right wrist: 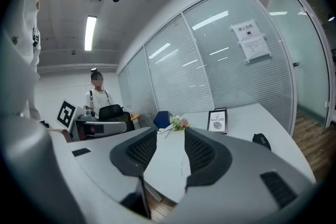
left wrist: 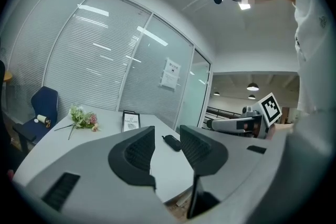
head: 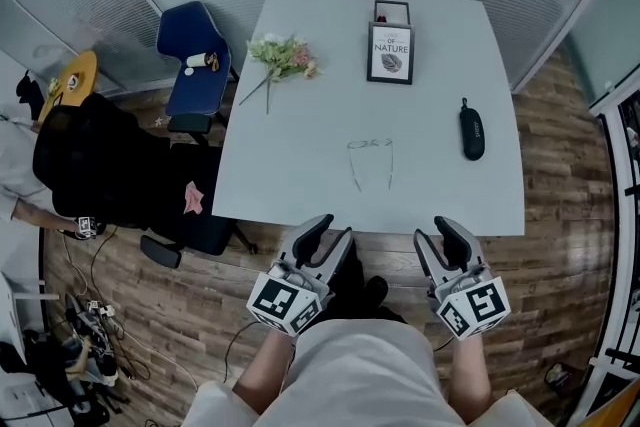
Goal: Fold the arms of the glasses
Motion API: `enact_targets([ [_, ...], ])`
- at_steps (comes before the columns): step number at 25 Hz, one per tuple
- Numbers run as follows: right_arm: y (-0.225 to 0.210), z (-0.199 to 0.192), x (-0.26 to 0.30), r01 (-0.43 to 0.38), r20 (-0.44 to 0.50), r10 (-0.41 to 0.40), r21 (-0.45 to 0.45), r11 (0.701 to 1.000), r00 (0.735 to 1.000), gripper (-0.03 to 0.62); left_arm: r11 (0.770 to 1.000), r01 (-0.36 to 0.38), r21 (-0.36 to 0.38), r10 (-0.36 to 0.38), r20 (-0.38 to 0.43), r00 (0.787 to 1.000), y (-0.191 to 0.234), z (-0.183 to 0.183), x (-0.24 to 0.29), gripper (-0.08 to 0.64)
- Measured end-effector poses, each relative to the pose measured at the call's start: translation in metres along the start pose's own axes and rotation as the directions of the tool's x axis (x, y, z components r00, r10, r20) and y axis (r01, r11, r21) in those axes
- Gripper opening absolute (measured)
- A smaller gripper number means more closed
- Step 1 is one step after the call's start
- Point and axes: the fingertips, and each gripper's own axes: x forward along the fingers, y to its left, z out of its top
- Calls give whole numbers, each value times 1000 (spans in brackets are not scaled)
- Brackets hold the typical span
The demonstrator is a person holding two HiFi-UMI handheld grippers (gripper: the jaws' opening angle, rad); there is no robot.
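Note:
A thin wire-framed pair of glasses (head: pixel 370 160) lies on the white table (head: pixel 300 175), arms spread and pointing toward the near edge. Both grippers hover short of that edge, above the person's lap. My left gripper (head: pixel 330 230) sits to the glasses' near left, jaws open and empty, and the left gripper view shows only bare tabletop between its pads (left wrist: pixel 167 147). My right gripper (head: pixel 437 233) is to the near right, also open and empty. In the right gripper view a fine line of the glasses (right wrist: pixel 182 163) shows through the gap of the right gripper (right wrist: pixel 170 152).
A black glasses case (head: pixel 472 130) lies at the table's right. A framed picture (head: pixel 390 53) and a smaller frame (head: pixel 391 12) stand at the back, with a flower sprig (head: pixel 283 55) at back left. A blue chair (head: pixel 195 55) and a black chair (head: pixel 100 165) stand left of the table.

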Motion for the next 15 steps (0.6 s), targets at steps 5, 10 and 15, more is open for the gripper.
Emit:
enact_targets([
  [5,-16,9,21,25,-8,-25,0,1000,1000,167,1000,11,-21,-11,-1,1000,24,1,18,152],
  [10,-33,23,42,66,-3,-66,-12,998,998,163,999,35,-25,-35,7,999,52,9,43,150],
  [15,-45,36,71,68,5,-68,16,998,998,146,998,68,-9,-68,18,998,74,19,66,150],
])
